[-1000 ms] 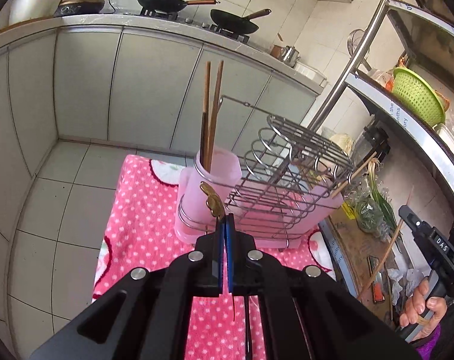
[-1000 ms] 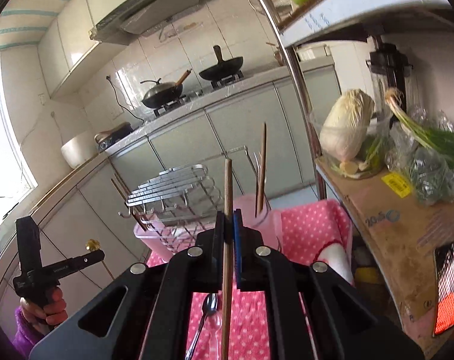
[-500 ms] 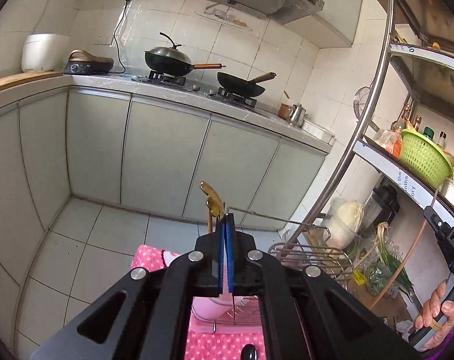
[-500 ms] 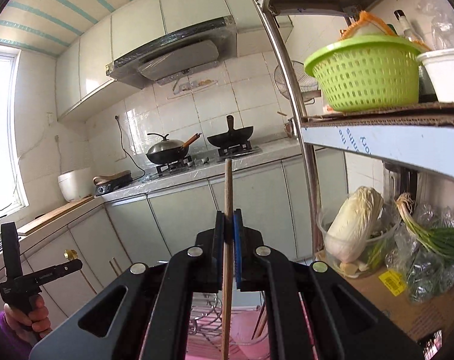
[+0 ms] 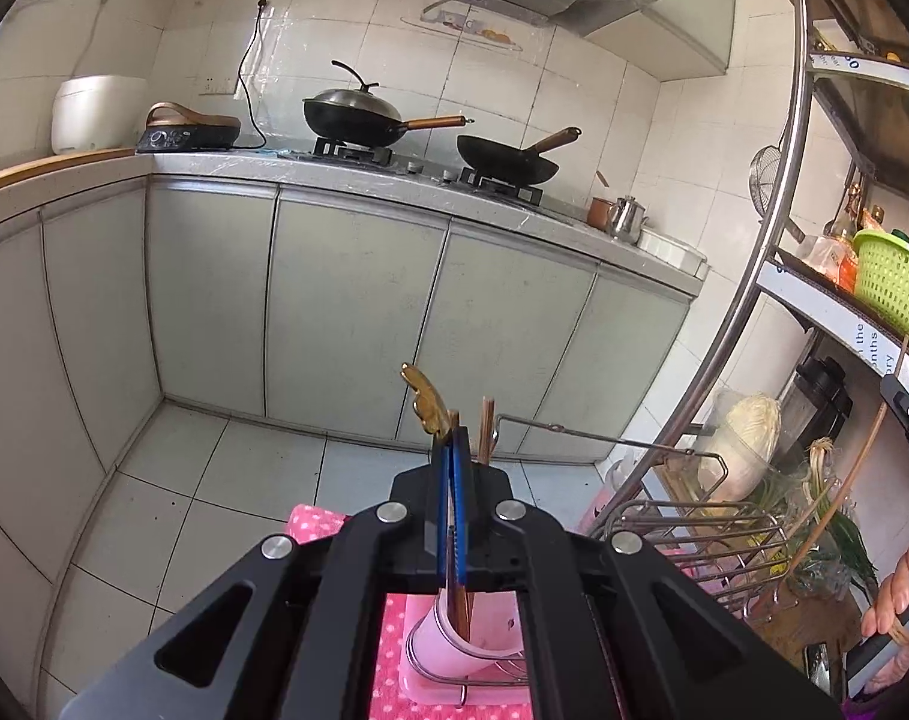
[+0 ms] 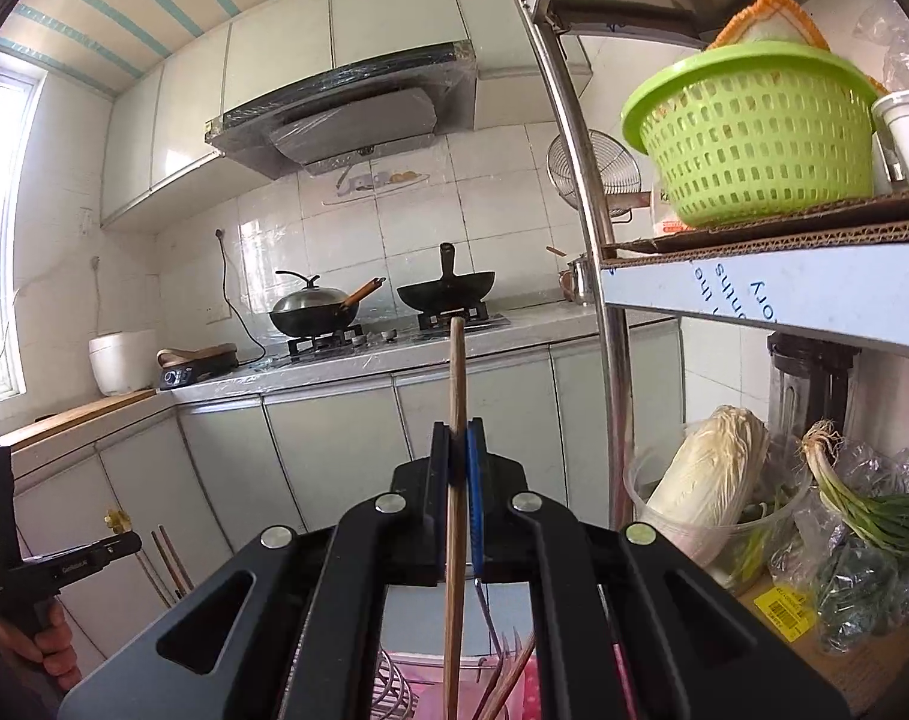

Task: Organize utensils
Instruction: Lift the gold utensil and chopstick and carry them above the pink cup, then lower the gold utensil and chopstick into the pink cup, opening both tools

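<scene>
My left gripper [image 5: 452, 450] is shut on a gold-handled utensil [image 5: 425, 401]; its lower end hangs over the pink cup [image 5: 448, 642] of the wire utensil rack [image 5: 694, 531]. Two wooden chopsticks [image 5: 486, 429] stand in that cup. My right gripper [image 6: 459, 447] is shut on a single wooden chopstick [image 6: 456, 384], held upright, its lower end above the pink rack [image 6: 412, 684] at the frame's bottom. The left gripper also shows in the right wrist view [image 6: 133, 542], and the right gripper in the left wrist view [image 5: 904, 405].
A pink dotted cloth [image 5: 316, 525] covers the table. A steel shelf post [image 6: 592, 276] rises at the right, with a green basket [image 6: 754, 138], a cabbage [image 6: 706, 480] and scallions [image 6: 862, 504] on shelves. Grey cabinets and a stove with two woks [image 5: 364, 114] stand behind.
Both grippers have risen and tilted up, so the table and rack dropped to the bottom of both views. Each keeps its hold on its utensil.
</scene>
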A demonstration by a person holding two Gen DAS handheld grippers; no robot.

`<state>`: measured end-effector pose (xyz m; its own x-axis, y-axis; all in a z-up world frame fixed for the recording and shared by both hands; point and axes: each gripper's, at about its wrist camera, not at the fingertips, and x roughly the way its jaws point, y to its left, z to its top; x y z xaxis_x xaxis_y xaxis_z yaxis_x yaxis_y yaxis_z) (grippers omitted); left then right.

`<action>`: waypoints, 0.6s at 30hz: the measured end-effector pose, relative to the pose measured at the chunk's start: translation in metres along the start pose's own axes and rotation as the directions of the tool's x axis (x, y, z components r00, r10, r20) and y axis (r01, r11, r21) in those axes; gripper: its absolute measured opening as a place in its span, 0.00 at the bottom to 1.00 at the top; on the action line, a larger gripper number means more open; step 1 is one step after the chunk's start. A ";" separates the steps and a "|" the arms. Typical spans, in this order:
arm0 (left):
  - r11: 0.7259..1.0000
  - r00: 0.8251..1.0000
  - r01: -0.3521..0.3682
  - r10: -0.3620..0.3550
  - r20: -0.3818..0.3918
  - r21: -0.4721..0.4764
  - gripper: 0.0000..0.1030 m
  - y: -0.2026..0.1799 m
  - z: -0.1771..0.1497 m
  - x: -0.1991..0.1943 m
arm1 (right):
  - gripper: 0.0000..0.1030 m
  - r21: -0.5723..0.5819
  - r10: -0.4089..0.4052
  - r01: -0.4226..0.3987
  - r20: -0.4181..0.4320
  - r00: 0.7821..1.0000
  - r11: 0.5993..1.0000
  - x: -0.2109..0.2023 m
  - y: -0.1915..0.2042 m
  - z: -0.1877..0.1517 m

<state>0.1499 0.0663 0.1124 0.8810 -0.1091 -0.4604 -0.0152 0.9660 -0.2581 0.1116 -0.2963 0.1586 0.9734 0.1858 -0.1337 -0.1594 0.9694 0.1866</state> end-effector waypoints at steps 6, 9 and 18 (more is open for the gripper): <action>1.000 0.999 0.008 -0.008 -0.034 0.010 0.01 -0.001 -0.018 0.010 | 0.06 -0.002 -0.010 0.010 -0.017 1.000 1.000 0.004 -0.003 -0.018; 1.000 0.999 0.011 -0.011 -0.034 0.000 0.01 0.000 -0.015 0.009 | 0.06 0.021 0.002 -0.002 0.001 1.000 1.000 0.002 -0.006 -0.007; 1.000 1.000 0.023 -0.023 -0.020 -0.005 0.01 -0.001 -0.014 0.014 | 0.06 0.005 -0.012 0.012 0.020 1.000 1.000 0.004 -0.001 -0.005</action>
<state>0.1555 0.0608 0.0946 0.8716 -0.1361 -0.4710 0.0026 0.9619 -0.2732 0.1152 -0.2960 0.1533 0.9784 0.1707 -0.1169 -0.1467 0.9708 0.1898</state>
